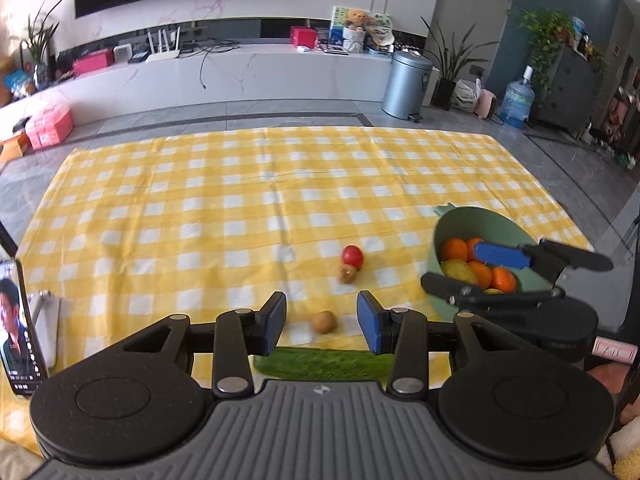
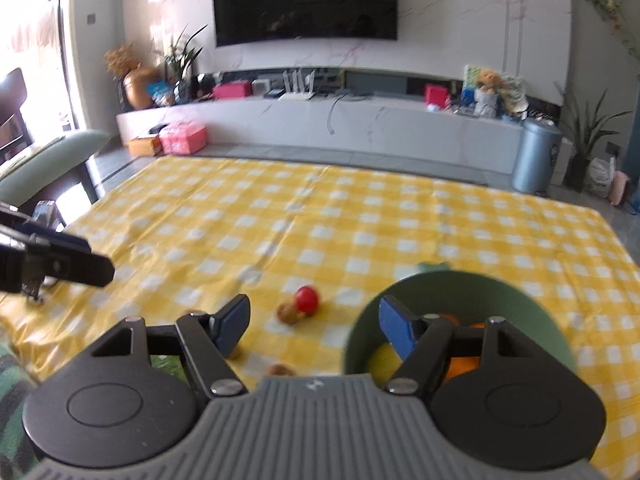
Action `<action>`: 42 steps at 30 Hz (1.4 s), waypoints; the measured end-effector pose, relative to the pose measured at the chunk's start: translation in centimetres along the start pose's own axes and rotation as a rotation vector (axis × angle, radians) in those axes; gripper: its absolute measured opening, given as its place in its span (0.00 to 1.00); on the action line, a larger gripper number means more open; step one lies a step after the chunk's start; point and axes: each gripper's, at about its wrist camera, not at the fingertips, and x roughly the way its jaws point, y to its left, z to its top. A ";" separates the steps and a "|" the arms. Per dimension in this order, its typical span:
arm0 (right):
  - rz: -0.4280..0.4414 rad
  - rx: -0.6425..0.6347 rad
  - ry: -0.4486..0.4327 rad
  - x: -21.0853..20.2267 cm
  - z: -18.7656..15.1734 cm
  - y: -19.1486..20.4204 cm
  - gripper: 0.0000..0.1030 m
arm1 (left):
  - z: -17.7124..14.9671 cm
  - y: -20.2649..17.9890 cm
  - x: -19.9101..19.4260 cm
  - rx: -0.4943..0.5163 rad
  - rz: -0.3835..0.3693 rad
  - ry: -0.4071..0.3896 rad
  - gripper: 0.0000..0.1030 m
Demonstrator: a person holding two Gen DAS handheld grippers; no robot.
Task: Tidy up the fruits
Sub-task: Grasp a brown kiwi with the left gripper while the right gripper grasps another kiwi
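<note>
A green bowl (image 1: 472, 220) holding several oranges (image 1: 454, 249) and a yellow-green fruit (image 1: 459, 271) sits at the right on the yellow checked cloth (image 1: 240, 208). A red tomato (image 1: 353, 257) touches a brown kiwi (image 1: 347, 273) mid-cloth. Another kiwi (image 1: 324, 322) lies just ahead of my open, empty left gripper (image 1: 322, 322). A cucumber (image 1: 324, 364) lies under its fingers. My right gripper (image 2: 314, 326) is open and empty, its right finger over the bowl (image 2: 500, 284); tomato (image 2: 306, 298) and kiwi (image 2: 288, 313) lie ahead, another kiwi (image 2: 280, 370) close below. It shows in the left view (image 1: 476, 270).
A phone (image 1: 18, 328) stands propped at the cloth's left edge. A green cushioned chair (image 2: 48, 160) stands at the table's left. Beyond the table are a TV bench, a metal bin (image 1: 406, 84) and potted plants.
</note>
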 end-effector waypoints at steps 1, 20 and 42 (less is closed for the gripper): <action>0.002 -0.006 0.007 0.2 -0.2 0.5 0.67 | -0.1 0.6 0.1 -0.018 -0.012 0.003 0.47; 0.052 -0.063 0.170 5.2 -2.2 3.6 0.34 | -2.5 2.1 5.4 0.020 -0.141 0.104 0.47; -0.051 -0.168 0.245 8.7 -4.3 4.4 0.25 | -2.3 4.9 12.3 -0.032 -0.034 0.161 0.44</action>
